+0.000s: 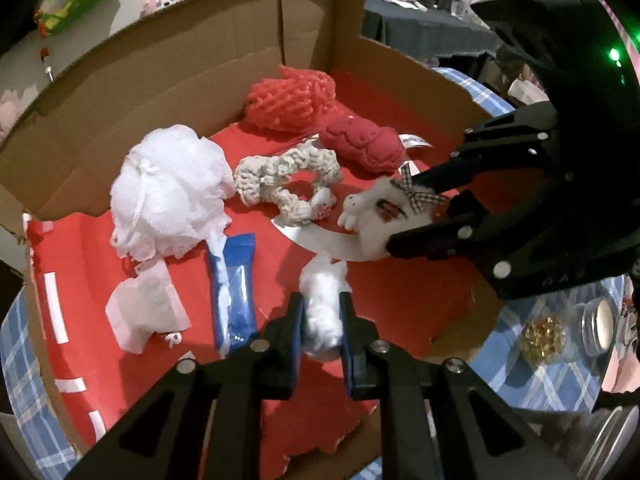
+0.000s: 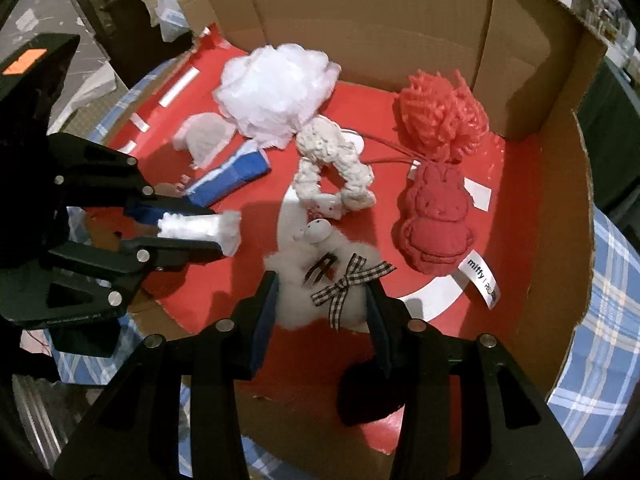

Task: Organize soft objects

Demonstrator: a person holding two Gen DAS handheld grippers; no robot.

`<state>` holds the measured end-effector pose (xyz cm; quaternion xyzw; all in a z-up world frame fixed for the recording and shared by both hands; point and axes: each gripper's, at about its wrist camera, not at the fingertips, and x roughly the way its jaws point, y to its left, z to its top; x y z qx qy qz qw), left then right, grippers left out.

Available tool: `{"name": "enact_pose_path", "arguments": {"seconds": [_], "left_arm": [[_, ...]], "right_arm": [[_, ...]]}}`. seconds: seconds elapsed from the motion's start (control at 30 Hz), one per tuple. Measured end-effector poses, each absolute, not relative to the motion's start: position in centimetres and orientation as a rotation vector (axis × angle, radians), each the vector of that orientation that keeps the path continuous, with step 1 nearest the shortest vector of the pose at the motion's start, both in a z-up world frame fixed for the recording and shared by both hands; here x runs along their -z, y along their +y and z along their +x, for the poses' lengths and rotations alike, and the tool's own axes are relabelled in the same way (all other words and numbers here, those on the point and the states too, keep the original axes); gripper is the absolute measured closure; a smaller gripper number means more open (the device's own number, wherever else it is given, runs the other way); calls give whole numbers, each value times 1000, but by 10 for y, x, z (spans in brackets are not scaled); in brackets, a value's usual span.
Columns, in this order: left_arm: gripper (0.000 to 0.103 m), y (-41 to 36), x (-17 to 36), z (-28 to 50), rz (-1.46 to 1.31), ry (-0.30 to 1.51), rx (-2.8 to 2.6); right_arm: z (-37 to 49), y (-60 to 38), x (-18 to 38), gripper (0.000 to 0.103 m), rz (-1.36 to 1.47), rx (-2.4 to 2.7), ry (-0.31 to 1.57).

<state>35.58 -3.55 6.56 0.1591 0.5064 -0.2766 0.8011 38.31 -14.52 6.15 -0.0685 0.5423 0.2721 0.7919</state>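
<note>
My left gripper (image 1: 322, 326) is pinching a fluffy white wad of cotton (image 1: 322, 312) between its blue-padded fingers, held just above the red floor of the cardboard box (image 1: 160, 92) — the box is my landmark for everything here. My right gripper (image 2: 320, 312) is clamped on a fuzzy white plush toy (image 2: 316, 276), soft and rounded, with a checked ribbon bow (image 2: 348, 284) on its front, held low over the box's near edge. Deeper inside the box, a frothy white mesh bath pouf (image 1: 168, 188) sits toward the left wall, with a thin white pouch (image 1: 144, 312) and a glossy blue packet (image 1: 236, 292) nearer me. At the box's middle lies a knobbly cream rope ring (image 1: 288, 184), looped and braided. Against the back wall sits a bristly coral-red chenille mitt (image 1: 292, 100), and just in front of it a padded red stuffed figure (image 1: 364, 144), stitched and lumpy, with a white fabric label (image 2: 480, 280) trailing off it.
</note>
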Motion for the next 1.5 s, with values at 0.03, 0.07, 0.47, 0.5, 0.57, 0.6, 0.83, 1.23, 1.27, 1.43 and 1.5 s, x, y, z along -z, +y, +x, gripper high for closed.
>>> {"name": "enact_pose_path", "arguments": {"seconds": [0.03, 0.07, 0.47, 0.5, 0.57, 0.6, 0.83, 1.23, 1.27, 1.43, 1.5], "left_arm": [[87, -36, -64, 358, 345, 1093, 584], [87, -37, -63, 359, 347, 1097, 580], [73, -50, -52, 373, 370, 1147, 553], [70, -51, -51, 374, 374, 1148, 547], [66, -52, -51, 376, 370, 1148, 540], [65, -53, -51, 376, 368, 1147, 541], [50, -46, -59, 371, 343, 1129, 516], [15, -5, -102, 332, 172, 1047, 384], [13, -2, -104, 330, 156, 1046, 369], [11, 16, -108, 317, 61, 1047, 295], [11, 20, -107, 311, 39, 1052, 269]], "right_arm": [[385, -145, -60, 62, -143, -588, 1174], [386, -144, -58, 62, -145, -587, 1178], [390, -135, -50, 61, -189, -573, 1207], [391, -135, -51, 60, -185, -573, 1210], [392, -134, -51, 55, -185, -565, 1214], [393, -134, -51, 52, -190, -557, 1214], [388, -140, -61, 46, -165, -522, 1197], [351, -161, -100, 28, -43, -396, 1156], [348, -162, -102, 27, -28, -386, 1158], [329, -165, -109, 26, 4, -330, 1140], [323, -167, -110, 26, 31, -318, 1144]]}}
